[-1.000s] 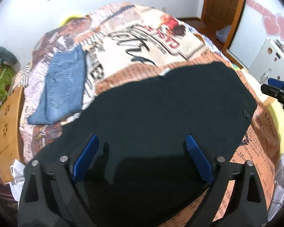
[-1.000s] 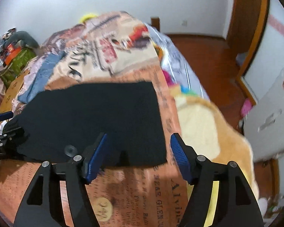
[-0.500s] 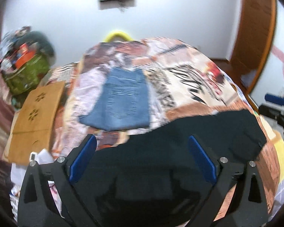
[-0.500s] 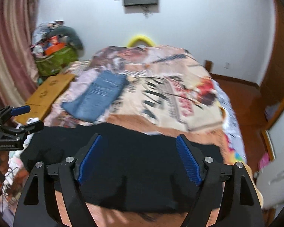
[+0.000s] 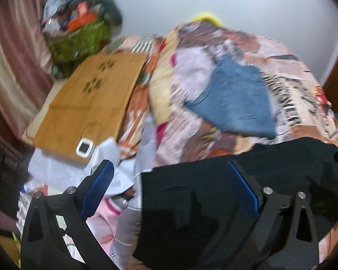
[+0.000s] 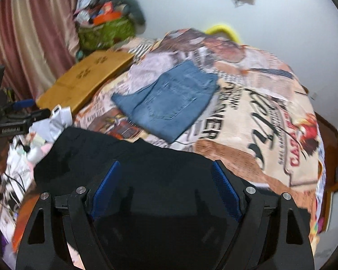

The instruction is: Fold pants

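Black pants (image 5: 214, 193) lie flat on the near end of the bed, also in the right wrist view (image 6: 160, 180). My left gripper (image 5: 171, 180) is open and empty, above the pants' left edge, with its left finger over the clutter beside the bed. My right gripper (image 6: 166, 186) is open and empty, hovering over the middle of the black pants. The left gripper also shows at the left edge of the right wrist view (image 6: 22, 110). Folded blue jeans (image 6: 169, 103) lie farther up the bed, also in the left wrist view (image 5: 236, 99).
The bed has a printed patchwork cover (image 6: 259, 103). A wooden board (image 5: 90, 103) with a small white device (image 5: 85, 147) lies left of the bed. White and pink cloth clutter (image 5: 115, 198) sits beside the bed. A pile of bags (image 6: 108, 27) stands by the curtain (image 6: 27, 33).
Both grippers have swung left and pulled back; the views now face the bed's left side and the wooden board. The black pants lie still. Both grippers stay open.
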Demonstrator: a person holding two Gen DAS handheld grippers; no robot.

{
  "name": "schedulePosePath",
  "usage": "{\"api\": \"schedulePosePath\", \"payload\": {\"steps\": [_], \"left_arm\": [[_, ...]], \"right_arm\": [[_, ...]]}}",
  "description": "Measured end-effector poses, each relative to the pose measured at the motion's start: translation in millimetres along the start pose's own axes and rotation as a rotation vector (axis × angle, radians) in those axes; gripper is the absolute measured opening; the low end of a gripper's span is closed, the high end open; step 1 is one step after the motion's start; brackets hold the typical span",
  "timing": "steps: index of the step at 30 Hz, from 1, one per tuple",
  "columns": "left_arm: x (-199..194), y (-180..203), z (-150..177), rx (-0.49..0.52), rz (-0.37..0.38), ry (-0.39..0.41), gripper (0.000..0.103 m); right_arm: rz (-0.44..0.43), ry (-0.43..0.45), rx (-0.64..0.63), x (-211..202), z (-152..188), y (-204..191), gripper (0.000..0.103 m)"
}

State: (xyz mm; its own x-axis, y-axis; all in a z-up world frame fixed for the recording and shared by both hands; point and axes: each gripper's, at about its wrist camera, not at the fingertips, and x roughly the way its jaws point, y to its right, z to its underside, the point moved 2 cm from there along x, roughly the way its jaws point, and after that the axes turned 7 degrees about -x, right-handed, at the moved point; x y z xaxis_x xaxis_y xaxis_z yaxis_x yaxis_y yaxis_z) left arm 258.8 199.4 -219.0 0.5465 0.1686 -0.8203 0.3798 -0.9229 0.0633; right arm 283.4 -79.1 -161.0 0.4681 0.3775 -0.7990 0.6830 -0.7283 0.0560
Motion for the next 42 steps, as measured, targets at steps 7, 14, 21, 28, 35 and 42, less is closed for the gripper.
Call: {"api": "schedulePosePath", "payload": {"steps": [7, 14, 21, 28, 35, 42], "left_arm": [[53.7, -27.3, 13.8, -0.065, 0.001, -0.12, 0.1], [91.1, -19.9, 19.8, -0.054, 0.019, -0.189, 0.1], [118.4, -9.7, 24.1, -0.054, 0.06, -0.233, 0.1], [121.3, -13.5, 34.7, -0.102, 0.15, -0.233, 0.091], [110.5, -10.5, 43.1, -0.109, 0.188, -0.211, 0.065], [82.1, 0.3, 44.6, 0.006, 0.136, -0.126, 0.045]], "right_arm": [[-0.052, -0.117, -0.093, 59.0, -23.3, -15.9, 0.08], [-0.108, -0.167, -0.195, 112.3, -43.6, -24.1, 0.078], [-0.159, -0.24, -0.235, 161.7, -51.3, -26.9, 0.057], [-0.261, -0.372, -0.177, 191.0, -40.6, -24.9, 0.044], [-0.242, -0.398, -0.224, 198.8, -33.1, -39.2, 0.013], [-0.09, -0.175, -0.34, 153.7, -46.1, -60.8, 0.009]]}}
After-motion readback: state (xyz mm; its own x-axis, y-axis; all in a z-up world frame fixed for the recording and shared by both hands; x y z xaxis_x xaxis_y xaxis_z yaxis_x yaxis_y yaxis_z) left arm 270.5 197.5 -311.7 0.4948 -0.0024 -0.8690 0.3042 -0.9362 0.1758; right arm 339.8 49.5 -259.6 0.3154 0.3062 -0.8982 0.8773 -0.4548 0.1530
